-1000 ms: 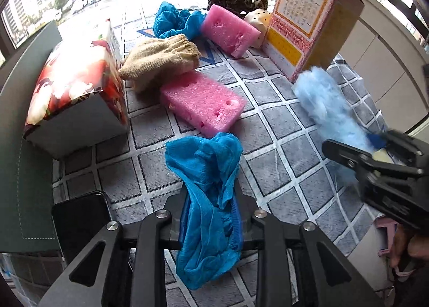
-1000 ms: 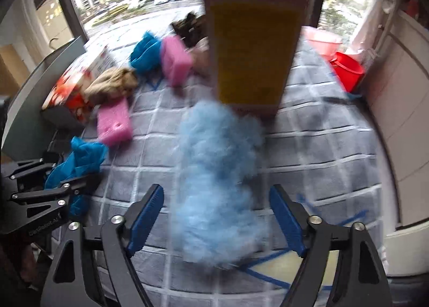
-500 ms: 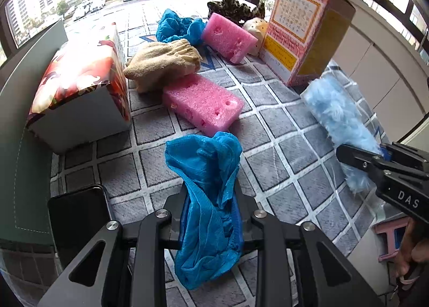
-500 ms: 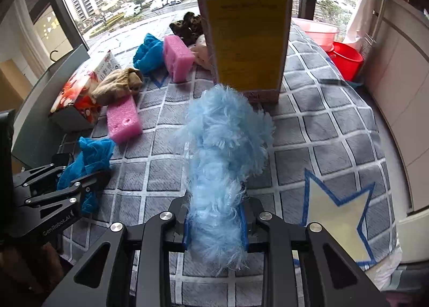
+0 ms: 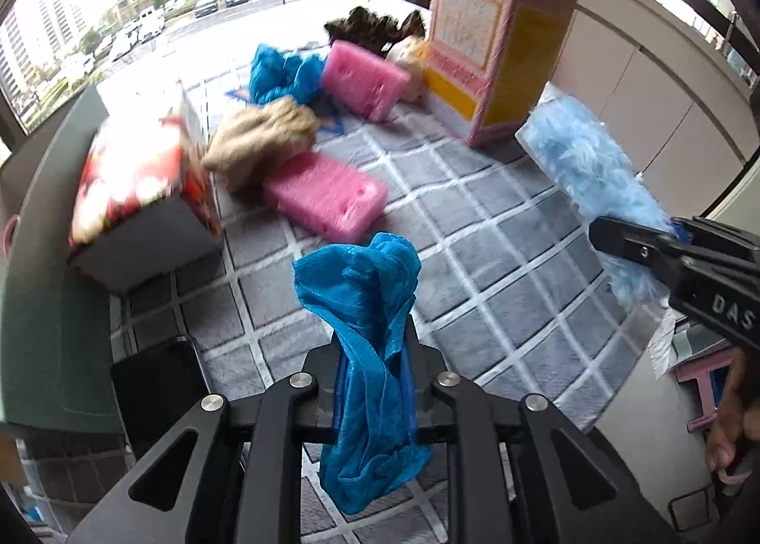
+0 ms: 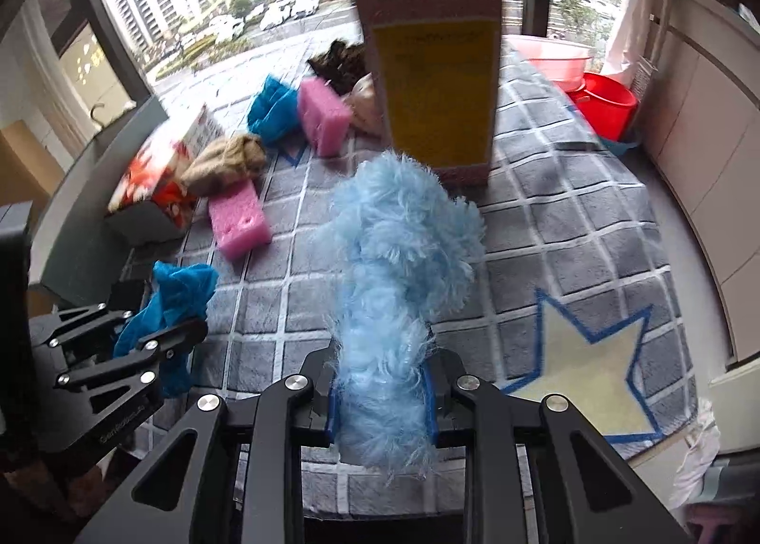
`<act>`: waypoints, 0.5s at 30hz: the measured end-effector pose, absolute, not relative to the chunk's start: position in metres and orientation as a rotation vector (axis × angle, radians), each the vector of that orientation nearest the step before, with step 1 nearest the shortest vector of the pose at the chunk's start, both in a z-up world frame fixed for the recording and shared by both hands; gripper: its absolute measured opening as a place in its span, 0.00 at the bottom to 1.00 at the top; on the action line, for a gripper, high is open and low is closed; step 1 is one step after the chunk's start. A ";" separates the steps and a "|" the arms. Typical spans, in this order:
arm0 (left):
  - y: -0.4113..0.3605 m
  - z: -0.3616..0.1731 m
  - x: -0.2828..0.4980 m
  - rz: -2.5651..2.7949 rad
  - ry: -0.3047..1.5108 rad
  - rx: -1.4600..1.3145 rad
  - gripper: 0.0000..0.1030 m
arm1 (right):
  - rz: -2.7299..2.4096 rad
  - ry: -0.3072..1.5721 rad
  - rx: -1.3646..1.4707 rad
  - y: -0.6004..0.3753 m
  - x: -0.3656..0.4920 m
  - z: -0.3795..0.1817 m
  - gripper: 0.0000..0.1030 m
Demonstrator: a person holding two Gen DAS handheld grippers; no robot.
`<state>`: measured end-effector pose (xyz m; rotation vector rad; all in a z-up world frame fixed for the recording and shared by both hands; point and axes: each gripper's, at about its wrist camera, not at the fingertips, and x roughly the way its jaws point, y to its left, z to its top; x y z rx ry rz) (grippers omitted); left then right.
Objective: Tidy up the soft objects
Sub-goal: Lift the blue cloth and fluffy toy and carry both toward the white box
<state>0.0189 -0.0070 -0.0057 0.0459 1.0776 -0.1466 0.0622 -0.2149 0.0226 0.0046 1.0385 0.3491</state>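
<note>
My left gripper [image 5: 373, 382] has its jaws closing, pads pressed on a crumpled blue cloth [image 5: 365, 297] that hangs lifted over the grey checked blanket [image 5: 498, 268]. My right gripper [image 6: 382, 401] is shut on a fluffy light-blue piece [image 6: 403, 249], which is also raised. In the right wrist view the left gripper [image 6: 166, 311] and its blue cloth [image 6: 180, 287] sit at lower left. Loose on the blanket lie two pink foam blocks [image 5: 327, 202] [image 5: 363, 79], a tan knit item [image 5: 261, 136], a second blue cloth [image 5: 280, 74] and a dark furry item [image 5: 370, 26].
A tall pink-and-yellow box [image 5: 494, 45] stands at the back right, and a red flowered box [image 5: 142, 183] at the left. A black phone [image 5: 156, 382] lies at the near left edge. Red basins [image 6: 603, 102] sit beyond the blanket's right side.
The right gripper's open jaws closed on the fluffy light-blue piece. Both grippers then rose with their items, and the left jaws pinched the blue cloth tighter.
</note>
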 end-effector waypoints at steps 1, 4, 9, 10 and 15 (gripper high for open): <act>-0.008 0.000 0.021 -0.152 1.075 0.043 0.19 | 0.343 1.032 0.024 -0.220 0.064 0.026 0.26; -0.012 0.015 0.034 -0.175 1.077 0.016 0.19 | 0.321 1.013 0.046 -0.231 0.070 0.035 0.26; -0.023 0.042 0.064 -0.187 1.063 0.020 0.19 | 0.276 0.983 0.090 -0.257 0.094 0.054 0.26; -0.023 0.046 0.072 -0.188 1.065 0.008 0.19 | 0.272 0.986 0.097 -0.260 0.097 0.056 0.26; -0.018 0.059 0.113 -0.165 1.110 -0.024 0.19 | 0.273 1.004 0.085 -0.276 0.127 0.071 0.26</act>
